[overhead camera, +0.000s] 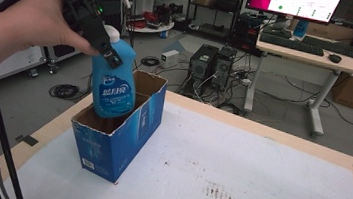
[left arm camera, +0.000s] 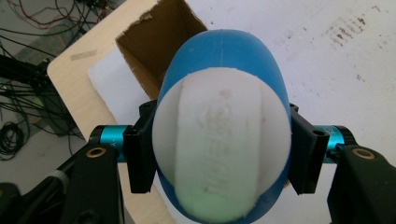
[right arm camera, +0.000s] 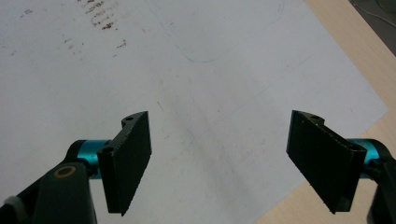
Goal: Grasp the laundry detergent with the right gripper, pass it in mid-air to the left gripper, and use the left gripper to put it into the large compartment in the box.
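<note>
Left gripper (left arm camera: 219, 154): jaws pinch the blue bottle (overhead camera: 111, 84) just under its white cap (left arm camera: 219, 149), one on each side of the neck.
Bottle: upright, its lower part inside the open top of the blue carton (overhead camera: 119, 146), its upper half above the rim.
Carton: stands on the white sheet (overhead camera: 236, 172), near the sheet's left edge.
Right gripper (right arm camera: 219, 161): jaws spread wide, empty, over bare sheet well right of the carton.
Progress: judged about halfway; whether the bottle is going into or coming out of the carton can't be told.
Left to do: probably seat or clear it, then release.
</note>
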